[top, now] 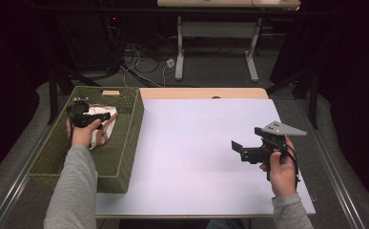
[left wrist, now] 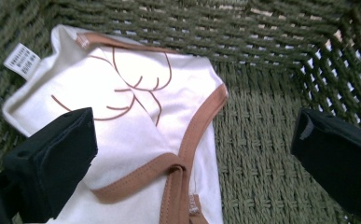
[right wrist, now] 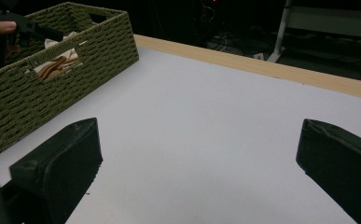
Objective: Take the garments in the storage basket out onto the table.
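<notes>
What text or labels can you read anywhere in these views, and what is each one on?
No text can be read.
Care tag sewn to the white garment: rows of print, too small and blurred to read.
Light patch on the green basket rim: nothing legible on it.

Nothing legible — the white tag [left wrist: 21, 60] on the cream garment [left wrist: 136, 135] carries print (too blurred to read).

- white table top [top: 196, 143], pretty much bare, with a light wood strip along the far edge [right wrist: 281, 70]
- another desk on white legs [top: 179, 47] behind it
- messy cables on the floor [top: 144, 59] back there
</notes>
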The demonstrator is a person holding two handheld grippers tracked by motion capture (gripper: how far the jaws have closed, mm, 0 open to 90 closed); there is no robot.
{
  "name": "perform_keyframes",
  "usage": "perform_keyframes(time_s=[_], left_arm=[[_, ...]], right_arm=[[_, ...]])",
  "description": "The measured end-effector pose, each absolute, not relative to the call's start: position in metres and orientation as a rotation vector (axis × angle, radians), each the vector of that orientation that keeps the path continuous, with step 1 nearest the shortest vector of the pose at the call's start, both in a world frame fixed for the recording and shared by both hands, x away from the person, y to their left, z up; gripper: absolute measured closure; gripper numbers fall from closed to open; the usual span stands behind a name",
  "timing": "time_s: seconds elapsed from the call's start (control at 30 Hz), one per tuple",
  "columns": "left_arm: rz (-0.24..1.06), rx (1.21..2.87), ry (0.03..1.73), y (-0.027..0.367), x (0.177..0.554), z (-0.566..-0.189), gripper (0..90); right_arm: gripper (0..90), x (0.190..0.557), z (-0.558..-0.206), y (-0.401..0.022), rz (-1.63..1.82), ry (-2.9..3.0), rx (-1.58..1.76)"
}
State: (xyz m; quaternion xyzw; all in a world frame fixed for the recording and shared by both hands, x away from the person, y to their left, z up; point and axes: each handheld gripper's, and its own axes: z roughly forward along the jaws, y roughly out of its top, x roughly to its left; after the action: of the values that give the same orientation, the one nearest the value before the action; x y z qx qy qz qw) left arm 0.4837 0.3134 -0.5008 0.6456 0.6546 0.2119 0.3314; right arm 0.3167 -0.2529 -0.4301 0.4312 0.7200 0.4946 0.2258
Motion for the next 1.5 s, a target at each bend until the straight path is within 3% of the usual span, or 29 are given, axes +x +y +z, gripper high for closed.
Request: perform_keyframes(time_s=[0.17, 1.23, 1.5], left_arm=[[0.549, 1.714, 1.739, 0.312, 0.484, -0.504, 7.3], [0.465, 1.829, 1.853, 0.313, 0.486, -0.526, 16.5], [0.456, 1.828, 1.887, 0.314, 0.485, -0.527, 27.8]], right_arm=[[0.0, 0.317, -0.430, -0.252, 1.361, 1.980, 1.188], [0.0, 0.319, -0.432, -0.262, 1.345, 1.972, 1.214], [0.0, 0.320, -0.432, -0.265, 1.345, 1.969, 1.224]])
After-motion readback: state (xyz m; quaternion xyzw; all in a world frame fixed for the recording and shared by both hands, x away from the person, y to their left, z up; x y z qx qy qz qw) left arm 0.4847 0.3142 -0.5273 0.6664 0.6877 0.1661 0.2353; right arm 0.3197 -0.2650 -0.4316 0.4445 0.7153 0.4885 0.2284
